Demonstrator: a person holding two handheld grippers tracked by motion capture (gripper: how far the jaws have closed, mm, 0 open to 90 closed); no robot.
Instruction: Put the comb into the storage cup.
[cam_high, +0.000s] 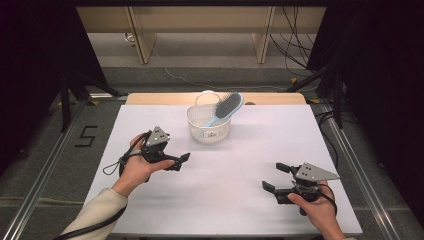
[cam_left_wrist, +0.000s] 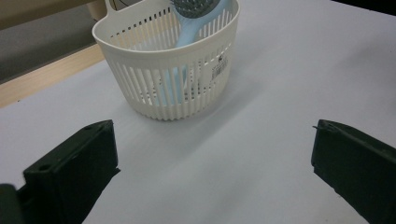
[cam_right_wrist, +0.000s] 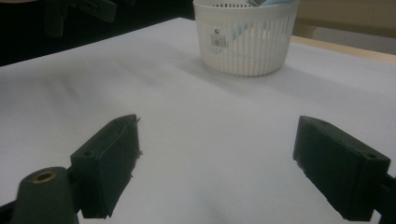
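Observation:
A white slatted plastic basket (cam_high: 209, 127) stands near the far middle of the white table (cam_high: 235, 170). A light blue hairbrush (cam_high: 225, 107) leans in it, bristle head sticking out up and to the right. My left gripper (cam_high: 180, 161) hovers open at the left, jaws pointing right, short of the basket (cam_left_wrist: 173, 74); the hairbrush (cam_left_wrist: 189, 28) handle shows through the slats. Its jaws (cam_left_wrist: 212, 135) are wide apart with nothing between them. My right gripper (cam_high: 275, 177) is open at the front right, jaws pointing left. Beyond its empty jaws (cam_right_wrist: 217, 126) stands the basket (cam_right_wrist: 245, 39).
The white sheet covers a wooden tabletop whose far edge (cam_high: 165, 98) shows behind the basket. Metal rails (cam_high: 345, 145) run along both sides of the table. Dark stands and cables (cam_high: 295, 50) lie on the floor beyond.

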